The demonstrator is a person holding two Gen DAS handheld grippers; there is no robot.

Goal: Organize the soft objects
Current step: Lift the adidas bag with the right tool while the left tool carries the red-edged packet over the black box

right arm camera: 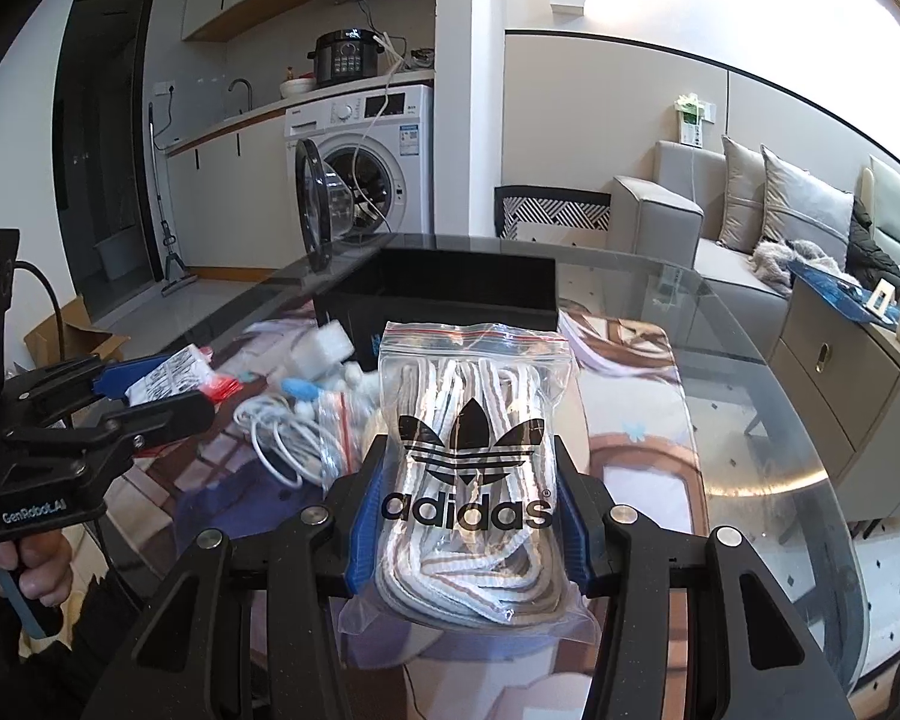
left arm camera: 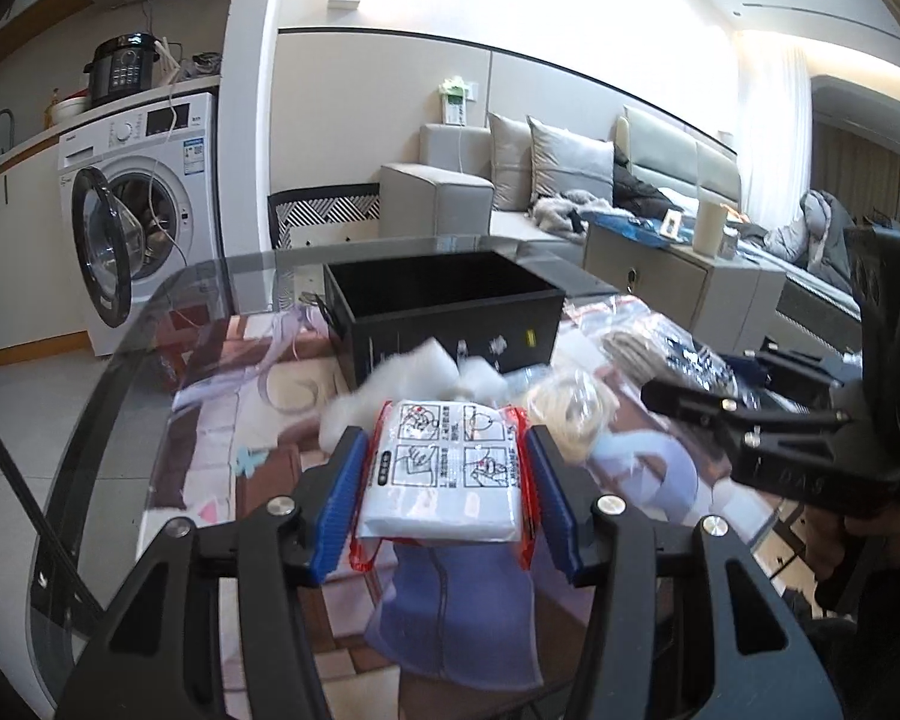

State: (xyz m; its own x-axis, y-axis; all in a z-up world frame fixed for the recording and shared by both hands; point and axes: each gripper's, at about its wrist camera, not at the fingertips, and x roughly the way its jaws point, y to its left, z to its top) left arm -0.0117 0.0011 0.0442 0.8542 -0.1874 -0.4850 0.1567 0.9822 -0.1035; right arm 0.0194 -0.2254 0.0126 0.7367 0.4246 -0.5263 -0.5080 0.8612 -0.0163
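My left gripper (left arm camera: pixel 444 450) is shut on a flat white packet with red edges and printed diagrams (left arm camera: pixel 444 474), held above the table; it also shows in the right wrist view (right arm camera: pixel 171 381). My right gripper (right arm camera: pixel 471 468) is shut on a clear zip bag of striped laces with an adidas logo (right arm camera: pixel 474 456), held above the table. An open black box (left arm camera: pixel 444 306) stands on the table ahead of both grippers (right arm camera: pixel 444 294). White foam blocks and cotton (left arm camera: pixel 426 378) lie in front of the box. A light purple cloth (left arm camera: pixel 450 612) lies below the left gripper.
The round glass table (right arm camera: pixel 780 450) carries a patterned mat, a coiled white cable (right arm camera: pixel 282 438), small zip bags (right arm camera: pixel 342 414) and a blue-and-white item (right arm camera: pixel 300 387). A chair back (left arm camera: pixel 324 210) stands behind the table. A washing machine with open door (left arm camera: pixel 138 198) is at the left.
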